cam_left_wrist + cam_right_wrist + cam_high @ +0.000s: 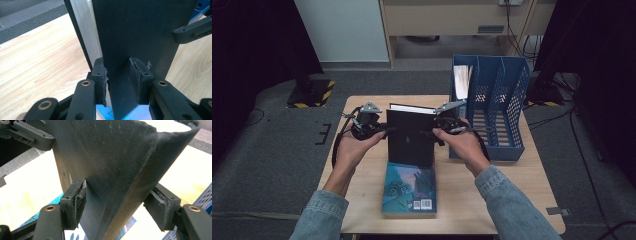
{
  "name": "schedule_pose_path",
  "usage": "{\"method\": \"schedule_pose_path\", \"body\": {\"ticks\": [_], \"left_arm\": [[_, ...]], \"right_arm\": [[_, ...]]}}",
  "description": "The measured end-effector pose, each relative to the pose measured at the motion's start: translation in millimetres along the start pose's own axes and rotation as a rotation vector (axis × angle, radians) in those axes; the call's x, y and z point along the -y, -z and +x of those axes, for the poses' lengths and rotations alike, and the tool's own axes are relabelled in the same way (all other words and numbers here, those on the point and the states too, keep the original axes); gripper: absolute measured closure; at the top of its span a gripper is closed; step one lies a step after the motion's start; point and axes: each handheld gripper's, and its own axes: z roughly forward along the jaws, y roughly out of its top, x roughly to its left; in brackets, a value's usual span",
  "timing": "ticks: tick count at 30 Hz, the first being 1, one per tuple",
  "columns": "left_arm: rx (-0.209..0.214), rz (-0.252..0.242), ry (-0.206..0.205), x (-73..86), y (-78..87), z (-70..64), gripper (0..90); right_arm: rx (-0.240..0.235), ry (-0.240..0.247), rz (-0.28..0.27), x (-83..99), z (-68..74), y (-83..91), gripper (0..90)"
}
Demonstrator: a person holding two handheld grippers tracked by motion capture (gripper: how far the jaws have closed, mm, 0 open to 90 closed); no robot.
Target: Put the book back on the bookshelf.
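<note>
- Left gripper (382,131), near the table's (362,175) left middle: its jaws are pressed on the left edge of a black book (410,137). In the left gripper view the pads (101,75) squeeze the dark cover (140,32) from both sides, with white page edges just to the left.
- Black book, centre of the table: it stands upright, held between the two grippers. Its long axis runs up and down, its broad dark face turned toward the person, and its white page block shows along the top far edge.
- Teal book (410,189): it lies flat just near of the black book, long axis running near to far, barcode at the near end. It is untouched.
- Right gripper (435,131): its jaws sit on either side of the black book's (107,165) right edge. The left pad (77,200) touches the cover; whether the right pad (160,207) touches, I cannot tell.
- Blue file rack (499,100), far right of the table: one slot holds white papers, the others look empty.
- Progress, as I judge it: the black book is lifted on end but not yet in the rack; carrying it right and slotting it in remains, then likely the teal book.
</note>
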Motion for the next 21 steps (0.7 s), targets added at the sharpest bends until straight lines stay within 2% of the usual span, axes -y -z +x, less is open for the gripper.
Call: {"method": "schedule_pose_path", "body": {"ticks": [10,21], "left_arm": [[0.005,-0.016,-0.005,11.3,7.4,-4.5,67.1],[-0.018,-0.027,-0.002,28.4,19.8,-21.7,67.1]], "right_arm": [[0.012,0.045,-0.006,4.5,9.8,4.8,35.9],[0.010,0.112,-0.005,14.2,29.2,16.3,35.9]]}}
